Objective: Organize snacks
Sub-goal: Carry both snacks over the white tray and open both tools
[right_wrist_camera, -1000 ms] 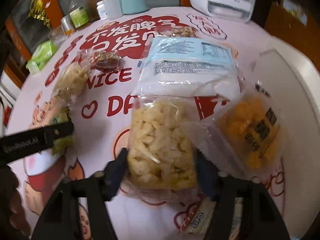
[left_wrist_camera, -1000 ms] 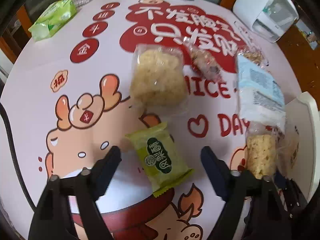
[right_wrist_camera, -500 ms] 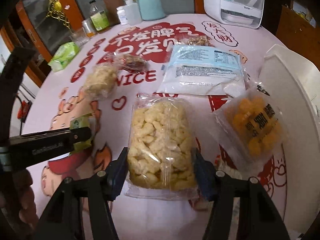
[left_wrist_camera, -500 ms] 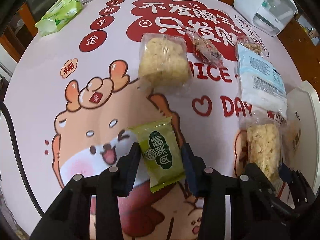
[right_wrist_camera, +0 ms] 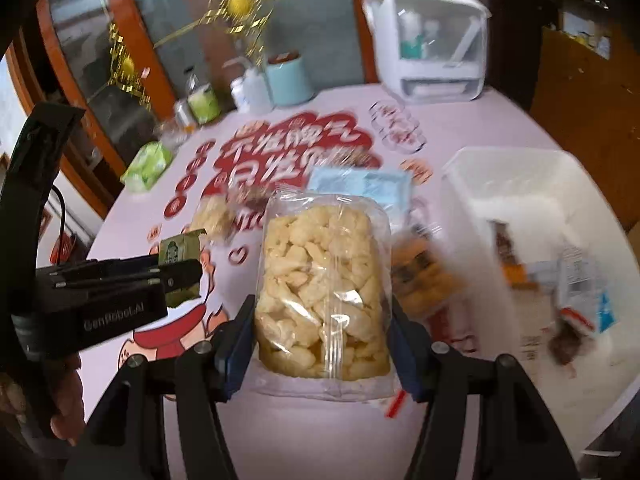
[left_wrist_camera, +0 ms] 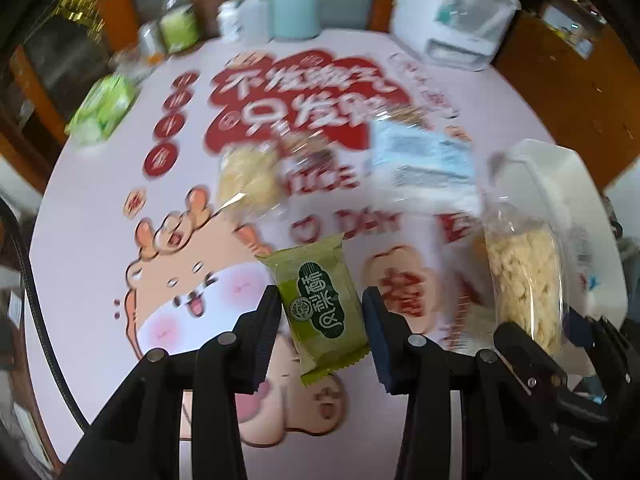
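Observation:
My left gripper (left_wrist_camera: pixel 322 308) is shut on a green snack packet (left_wrist_camera: pixel 316 276) and holds it clear above the pink table. In the right wrist view the same packet (right_wrist_camera: pixel 180 246) pokes out of the left gripper (right_wrist_camera: pixel 176 276) at the left. My right gripper (right_wrist_camera: pixel 322 328) is shut on a clear bag of pale puffed snacks (right_wrist_camera: pixel 324 280), also lifted; the bag (left_wrist_camera: pixel 524 276) shows at the right of the left wrist view. A white bin (right_wrist_camera: pixel 520 176) stands to the right with several packets inside.
Still lying on the cartoon tablecloth (left_wrist_camera: pixel 100 240) are a blue-and-white packet (left_wrist_camera: pixel 420 160), a round rice-cake packet (left_wrist_camera: pixel 248 176) and an orange snack packet (right_wrist_camera: pixel 420 272). At the back are a green tissue pack (left_wrist_camera: pixel 102 108), a teal canister (left_wrist_camera: pixel 294 12), bottles and a white appliance (left_wrist_camera: pixel 452 12).
The left gripper closed on the green packet and lifted it off the table. The right gripper rose with the puffed-snack bag; the table now looks farther away in both views.

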